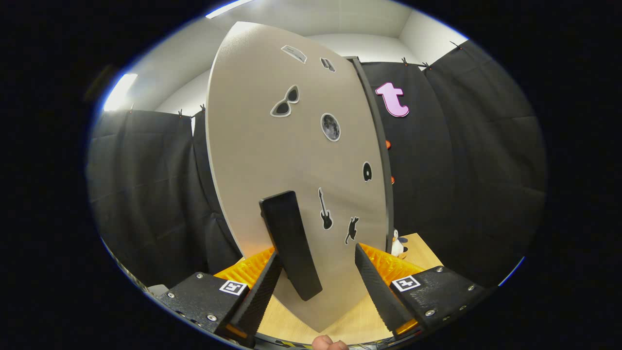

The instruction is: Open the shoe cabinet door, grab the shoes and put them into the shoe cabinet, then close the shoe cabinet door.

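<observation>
Tongs (318, 277) spreading wide around the black handle (290, 243) of the cabinet door (272, 146), w/o pinching it. Judging door stage only: shoes not yet stowed, closing still left. Table (423, 253) sitting beyond.

Gripper (318, 272) — handheld two-finger unit, seen along the bottom of the frame.

- Fingers (376, 287): two long wedge-shaped blades with a fine ribbed, serrated texture on the inner faces, tapering to narrow tips.
- Finger mounts (437, 291): blocky matte-black housings at lower left and lower right, each fastened with several small silver screws.
- Markers (406, 283): one square black-and-white fiducial tag on top of each housing, beside the finger base.
- Backing panels (250, 267): bright orange ridged plastic behind each finger, with an orange sliver also showing under the finger bases.
- Person's fingertip (329, 343): a small part at the bottom centre — no sleeve in sight.
</observation>
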